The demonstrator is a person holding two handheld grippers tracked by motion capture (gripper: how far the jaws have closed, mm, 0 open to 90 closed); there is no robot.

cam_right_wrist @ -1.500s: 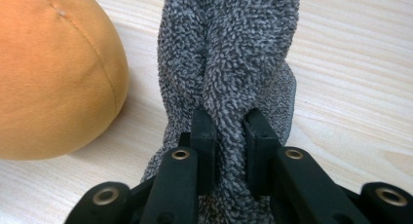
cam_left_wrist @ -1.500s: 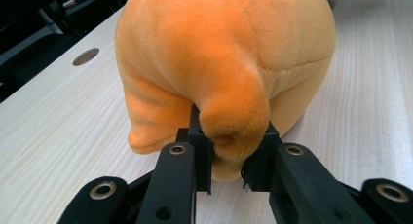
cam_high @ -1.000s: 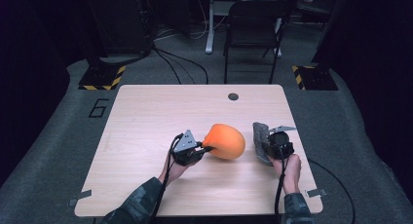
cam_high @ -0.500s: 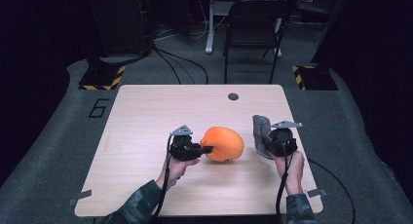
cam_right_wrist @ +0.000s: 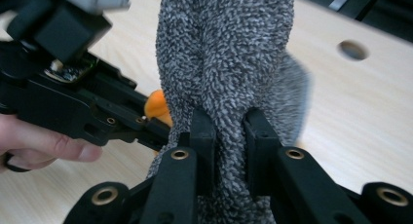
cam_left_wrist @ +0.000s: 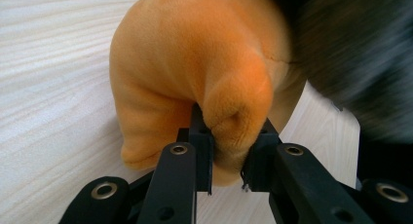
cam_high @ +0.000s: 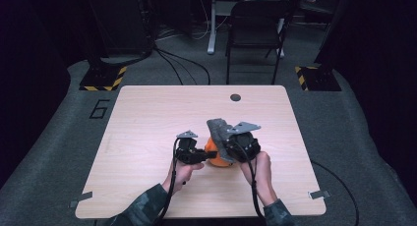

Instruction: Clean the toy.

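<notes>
An orange plush toy [cam_high: 217,158] lies on the wooden table [cam_high: 147,118] near its front middle. My left gripper [cam_high: 204,156] comes at it from the left and is shut on it. In the left gripper view the pads pinch a fold of the orange plush [cam_left_wrist: 195,53] at the left gripper [cam_left_wrist: 231,151]. My right gripper [cam_high: 227,140] is shut on a grey fuzzy cloth [cam_high: 218,129], which hangs just over the toy. The right gripper view has its jaws [cam_right_wrist: 229,136] clamped on the grey cloth [cam_right_wrist: 224,48], with the left gripper's body [cam_right_wrist: 73,97] and a bit of orange [cam_right_wrist: 157,104] behind.
A round hole [cam_high: 235,97] sits in the table near its far edge. A black chair [cam_high: 255,29] stands behind the table, with cables and yellow-black striped blocks [cam_high: 104,78] on the floor. Both forearms come in over the front edge.
My right gripper has carried the grey cloth left and upward, from the toy's right side to just over it. The left gripper still holds the toy, which now lies lower and nearer.
</notes>
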